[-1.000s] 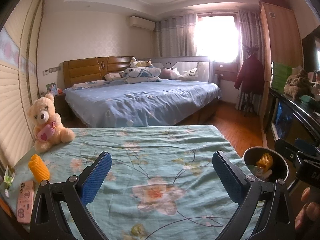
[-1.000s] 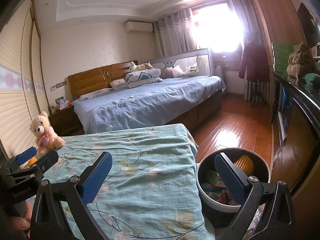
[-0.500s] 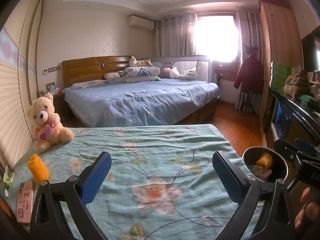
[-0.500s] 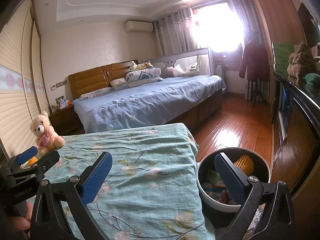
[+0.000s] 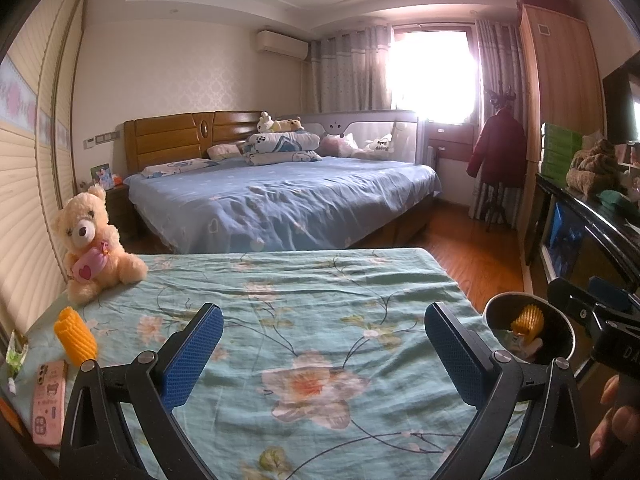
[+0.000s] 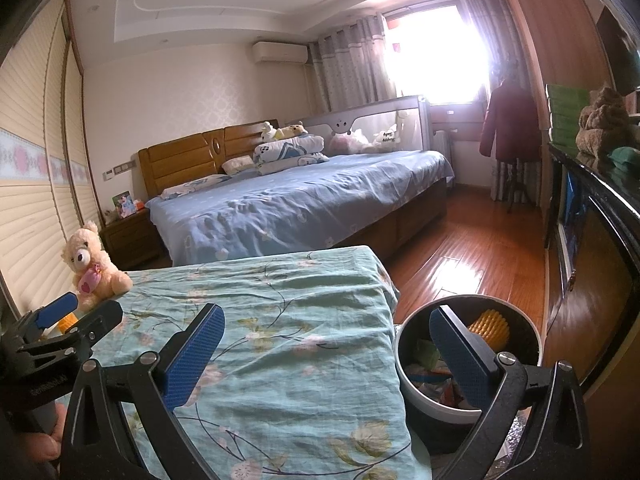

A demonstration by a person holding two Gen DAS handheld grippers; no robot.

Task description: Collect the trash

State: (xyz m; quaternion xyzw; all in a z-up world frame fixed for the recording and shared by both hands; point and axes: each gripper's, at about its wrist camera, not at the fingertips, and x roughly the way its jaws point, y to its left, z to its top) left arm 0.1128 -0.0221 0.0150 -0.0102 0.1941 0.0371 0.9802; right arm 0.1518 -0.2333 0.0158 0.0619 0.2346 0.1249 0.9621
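Both empty and spread wide above the floral table (image 5: pixel 320 312): left claw (image 5: pixel 320 356), right claw (image 6: pixel 326 356); yellow wrap (image 5: pixel 75 334) near left edge, bin (image 6: pixel 424 394) off right edge, holding trash.

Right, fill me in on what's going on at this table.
A person holds a claw in each hand over a table with a floral cloth, collecting trash. Both claws, left claw and right claw, are open and empty. The bin beside the table's right edge already holds wrappers and a yellow ribbed piece. Another yellow ribbed piece and a green wrapper lie at the far left, near a pink phone and a teddy bear.
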